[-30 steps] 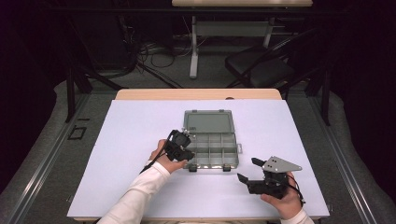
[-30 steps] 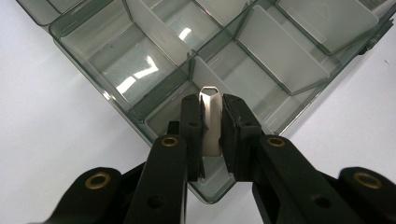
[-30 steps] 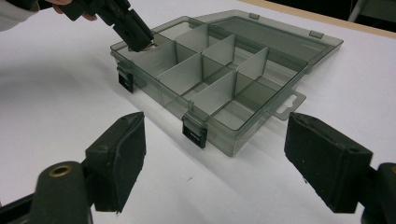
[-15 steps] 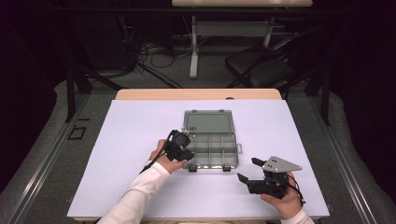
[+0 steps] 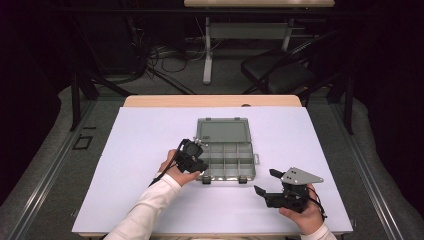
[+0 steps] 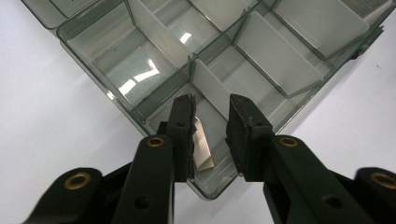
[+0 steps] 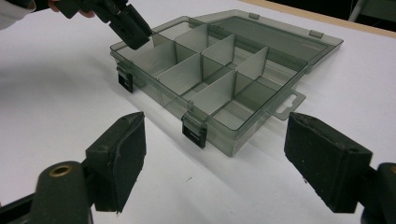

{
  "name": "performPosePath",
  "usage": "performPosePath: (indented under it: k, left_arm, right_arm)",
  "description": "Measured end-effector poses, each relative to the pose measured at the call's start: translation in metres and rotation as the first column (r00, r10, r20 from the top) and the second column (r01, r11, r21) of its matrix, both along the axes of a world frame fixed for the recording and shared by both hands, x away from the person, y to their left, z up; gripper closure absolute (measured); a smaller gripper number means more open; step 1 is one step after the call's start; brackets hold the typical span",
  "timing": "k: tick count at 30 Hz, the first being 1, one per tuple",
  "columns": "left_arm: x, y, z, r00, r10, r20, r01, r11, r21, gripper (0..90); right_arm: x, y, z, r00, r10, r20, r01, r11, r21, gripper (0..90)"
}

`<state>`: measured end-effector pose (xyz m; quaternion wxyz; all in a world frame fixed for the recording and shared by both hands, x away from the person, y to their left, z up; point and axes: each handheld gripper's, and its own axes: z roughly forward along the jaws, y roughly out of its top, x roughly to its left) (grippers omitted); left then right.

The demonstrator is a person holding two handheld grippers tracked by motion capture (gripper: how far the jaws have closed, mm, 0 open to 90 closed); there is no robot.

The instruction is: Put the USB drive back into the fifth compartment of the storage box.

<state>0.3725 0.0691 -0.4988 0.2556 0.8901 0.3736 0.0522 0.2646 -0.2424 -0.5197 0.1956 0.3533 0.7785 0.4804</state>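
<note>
Left gripper (image 6: 211, 109): hovering over the near-left corner compartment of the organizer box (image 5: 226, 156); jaws have just been opening a little, now apart by a narrow gap, pressing on nothing.
Small plate (image 6: 201, 145): pale, thin, flat piece, leaning in that corner compartment beside the left jaw; touching the pad or not, cannot tell; looks released, not gripped.
Right gripper (image 5: 264, 182): resting on the worktop (image 5: 150, 135) well apart from the box, to its near-right; jaws wide apart, holding nothing.
Box position: middle of the worktop, lid (image 5: 223, 130) folded back flat on the far side, 2 dark latches (image 7: 194, 130) on the near wall.
Box inside: several compartments made by thin upright dividers (image 7: 211, 95); apart from the small plate, all look bare.
Handling of plate: probably very light and stiff, smooth surface, so easy to slip from the pads; thin, so likely hard to lift when lying flat.
Where to hold plate: best across the 2 flat faces, at the upper edge that leans free of the wall.
Handling of box: clear hard plastic, light, likely to slide on the smooth worktop if pushed; dividers thin, may bend or pop out.
Where to hold box: at a side wall or the near rim, not at a divider.
</note>
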Motion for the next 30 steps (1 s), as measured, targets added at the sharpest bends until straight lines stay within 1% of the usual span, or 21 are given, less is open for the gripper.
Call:
performPosePath:
  k: [2,4,6,9,15,18,20,25,27,30]
  left_arm:
    - [0.0,0.001,0.001,1.0,0.0,-0.004,0.0,1.0,-0.005,67.3]
    - [-0.001,0.002,0.002,1.0,0.006,0.0,-0.006,1.0,-0.007,63.3]
    - [-0.001,0.004,0.003,1.0,0.0,0.007,0.0,1.0,-0.009,60.5]
    - [-0.001,0.006,0.004,1.0,0.005,0.007,-0.005,0.9996,-0.027,57.1]
    - [0.0,0.01,0.008,0.9998,-0.006,0.017,0.007,0.998,-0.063,49.1]
    - [0.0,0.013,0.01,0.9994,-0.017,0.032,0.019,0.9975,-0.069,46.3]
    - [0.0,0.015,0.011,0.9984,-0.028,0.049,0.031,0.9966,-0.077,45.1]
    - [-0.001,0.022,0.013,0.9985,-0.028,0.046,0.032,0.9962,-0.081,44.6]
    - [-0.001,0.025,0.014,0.9989,-0.018,0.044,0.021,0.996,-0.087,43.0]
    - [-0.002,0.031,0.014,0.9991,-0.011,0.041,0.015,0.9941,-0.108,39.9]
  right_arm:
    - [0.0,0.0,0.0,1.0,0.0,0.0,0.0,1.0,0.0,20.6]
    - [0.001,0.0,0.0,1.0,0.001,0.0,-0.001,1.0,0.002,20.6]
    - [0.001,-0.001,0.0,1.0,0.001,-0.001,-0.001,1.0,0.002,20.6]
    - [0.002,-0.001,-0.001,1.0,0.001,-0.007,-0.001,1.0,0.001,20.6]
    - [0.003,-0.002,-0.001,1.0,0.001,-0.007,-0.001,1.0,0.01,20.6]
    - [0.003,-0.003,-0.001,0.9999,0.0,-0.011,0.0,0.9999,0.013,20.6]
    - [0.003,-0.003,-0.001,0.9999,0.0,-0.012,0.0,0.9999,0.014,20.7]
    - [0.002,-0.004,-0.001,0.9999,-0.006,-0.014,0.007,0.9998,0.019,20.6]
    - [0.002,-0.005,-0.002,0.9999,-0.007,-0.014,0.007,0.9998,0.018,20.6]
    - [0.002,-0.004,-0.002,0.9999,-0.007,-0.015,0.007,0.9998,0.019,20.6]
